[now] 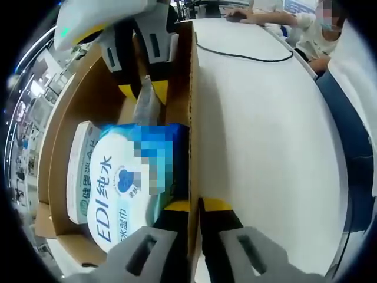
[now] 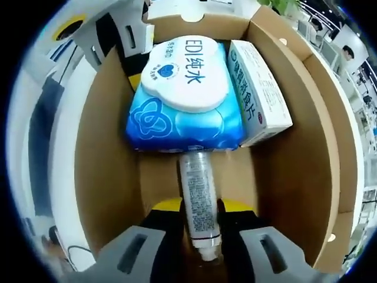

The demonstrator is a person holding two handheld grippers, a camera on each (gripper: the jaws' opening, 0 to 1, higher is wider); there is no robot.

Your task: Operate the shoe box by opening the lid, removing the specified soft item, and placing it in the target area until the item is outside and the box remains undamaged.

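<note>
In the right gripper view our right tongs [image 2: 200, 227] reach down into the open cardboard box [image 2: 106, 171], their yellow-tipped jaws closed on either side of a clear plastic tube [image 2: 198, 203] printed with small text, its capped end pointing back toward us. Just beyond the tube's far end lies the soft item, a blue wet-wipes pack [image 2: 182, 100] with a white oval flip lid bearing the letters "EDI" and Chinese characters; its wrapper looks glossy and slightly puffed. Touching its right side, a white carton [image 2: 259, 94] with teal lettering rests along the box's wall. The left tongs [image 2: 126, 38] show at the top left of this view, at the box's far end.

In the left gripper view our left tongs [image 1: 191, 215] straddle the upright cardboard wall [image 1: 190, 118] of the box, one yellow-padded jaw inside and one outside, pinching its edge. Inside, the wet-wipes pack [image 1: 126, 183] lies against that wall, the white carton [image 1: 79, 171] beside it, and the tube [image 1: 147, 106] runs from the pack to the right tongs [image 1: 144, 82] at the far end. Outside the wall spreads the white bench [image 1: 265, 135], crossed by a black cable [image 1: 247, 56], with a seated person [image 1: 306, 29] at its far edge.
</note>
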